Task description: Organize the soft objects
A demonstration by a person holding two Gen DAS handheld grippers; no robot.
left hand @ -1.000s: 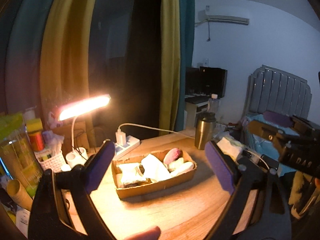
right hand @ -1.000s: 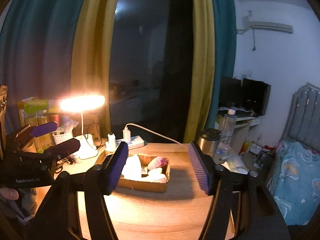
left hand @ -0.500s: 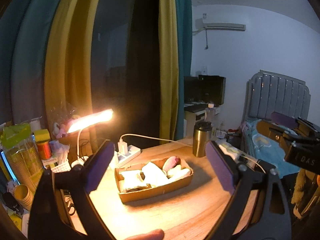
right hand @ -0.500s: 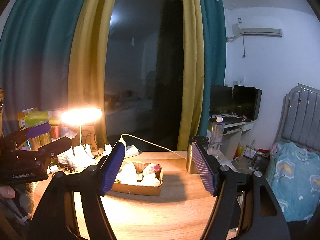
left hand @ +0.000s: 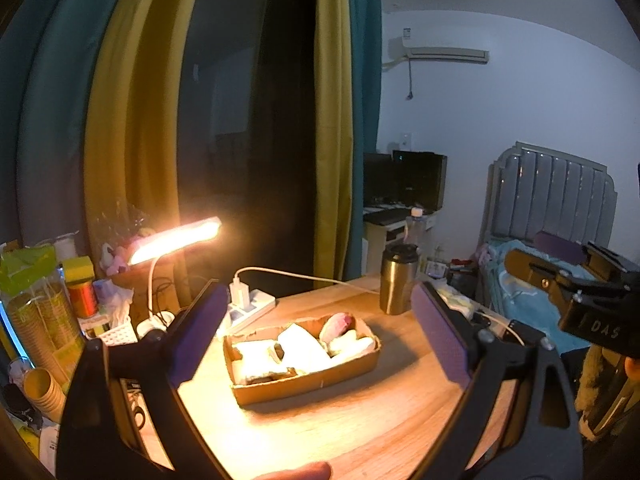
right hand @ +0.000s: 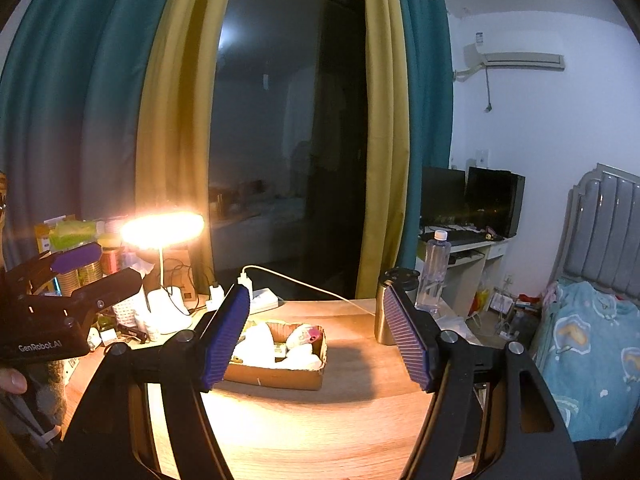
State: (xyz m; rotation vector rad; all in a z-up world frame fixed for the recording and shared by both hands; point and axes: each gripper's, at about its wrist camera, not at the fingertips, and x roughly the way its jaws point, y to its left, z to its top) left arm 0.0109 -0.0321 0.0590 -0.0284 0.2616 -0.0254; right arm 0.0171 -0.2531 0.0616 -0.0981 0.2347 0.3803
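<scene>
A shallow cardboard box (left hand: 308, 380) (right hand: 280, 378) lies on the wooden table, holding several white soft pieces (left hand: 298, 346) (right hand: 256, 340) and a pink plush item (left hand: 338, 324) (right hand: 306, 334). My left gripper (left hand: 320, 324) hangs open above the near side of the table with nothing between its purple pads (left hand: 440, 336). My right gripper (right hand: 316, 328) is likewise open and empty, held back from the box. Each gripper shows in the other's view: the right one (left hand: 560, 264) at the right edge, the left one (right hand: 96, 270) at the left edge.
A lit desk lamp (left hand: 176, 240) stands at the back left beside a white power strip (left hand: 252, 308) with a cable. A steel tumbler (left hand: 396, 280) stands behind the box, a water bottle (right hand: 434, 272) beyond it. Clutter and paper cups (left hand: 36, 320) crowd the left; a bed (right hand: 592, 344) lies right.
Both grippers have pulled back and risen a little from the box over the first half second, so the box looks smaller. Since then nothing has moved.
</scene>
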